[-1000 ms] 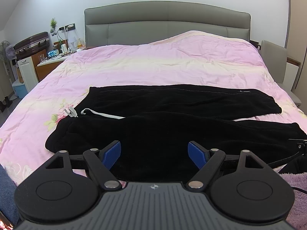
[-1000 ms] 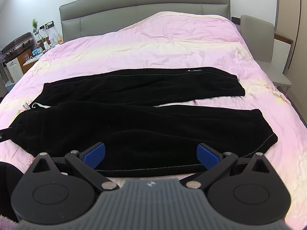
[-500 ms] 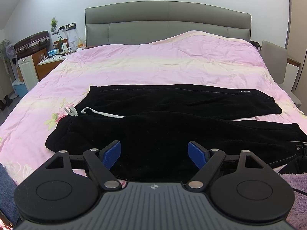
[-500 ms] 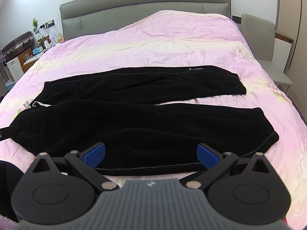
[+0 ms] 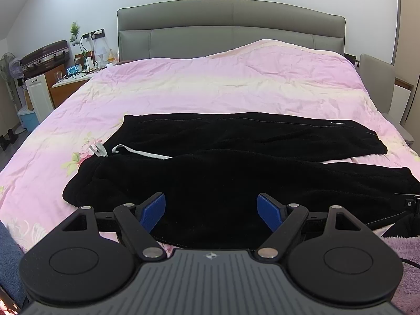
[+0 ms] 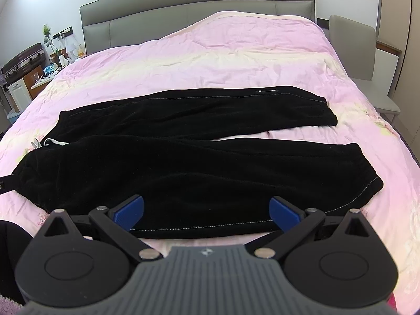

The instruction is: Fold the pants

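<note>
**Black pants flat on bed, both tongs wide and empty**

Pants (image 5: 236, 173) lie spread across the pink duvet (image 5: 210, 86), waist to the left, legs running right. Far leg lies straight; near leg sits just in front of it, w/ a thin wedge of duvet showing between the two cuffs at right. White drawstring (image 5: 141, 152) pokes out at the waistband, left side.

Left tongs (image 5: 211, 208) hover low over the near leg's front edge, approx. mid-garment toward the waist end. Blue pads (image 5: 155, 208) spread wide apart, nothing between them but cloth below; can't tell if they touch it.

Right tongs (image 6: 207, 210) hover over the near leg further toward the cuff, by the stitched hem along the front edge. Pads (image 6: 130, 208) also spread wide, gripping nothing.

Grey headboard (image 5: 231, 26) behind the bed; cluttered nightstand (image 5: 76, 76) at its left. A bit of the right tongs shows at the right edge of the left-wrist view.
</note>
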The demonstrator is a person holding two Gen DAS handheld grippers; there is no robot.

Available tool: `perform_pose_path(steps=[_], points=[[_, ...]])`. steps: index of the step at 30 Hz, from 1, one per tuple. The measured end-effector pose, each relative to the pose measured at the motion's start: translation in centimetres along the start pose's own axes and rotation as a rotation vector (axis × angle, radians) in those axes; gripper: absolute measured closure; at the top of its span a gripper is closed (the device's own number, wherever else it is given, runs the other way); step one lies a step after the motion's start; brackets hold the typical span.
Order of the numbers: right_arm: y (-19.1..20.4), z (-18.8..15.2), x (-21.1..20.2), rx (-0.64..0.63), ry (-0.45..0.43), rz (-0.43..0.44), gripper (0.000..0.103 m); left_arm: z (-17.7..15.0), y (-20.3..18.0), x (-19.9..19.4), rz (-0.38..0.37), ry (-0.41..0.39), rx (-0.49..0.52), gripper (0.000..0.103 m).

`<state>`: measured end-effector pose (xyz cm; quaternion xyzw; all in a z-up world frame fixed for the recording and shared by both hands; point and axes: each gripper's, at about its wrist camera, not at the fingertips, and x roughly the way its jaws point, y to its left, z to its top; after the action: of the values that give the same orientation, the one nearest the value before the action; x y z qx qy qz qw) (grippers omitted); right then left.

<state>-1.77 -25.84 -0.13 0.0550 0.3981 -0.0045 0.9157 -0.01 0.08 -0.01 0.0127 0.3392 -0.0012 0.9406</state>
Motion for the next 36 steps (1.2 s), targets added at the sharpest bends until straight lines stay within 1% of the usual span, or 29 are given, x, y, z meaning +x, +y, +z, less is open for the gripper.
perform_pose_path(steps=[36], points=[[-0.14, -0.37, -0.01, 0.017, 0.006, -0.006, 0.005, 0.28, -0.42, 0.16, -0.005, 0.011, 0.026, 0.010]])
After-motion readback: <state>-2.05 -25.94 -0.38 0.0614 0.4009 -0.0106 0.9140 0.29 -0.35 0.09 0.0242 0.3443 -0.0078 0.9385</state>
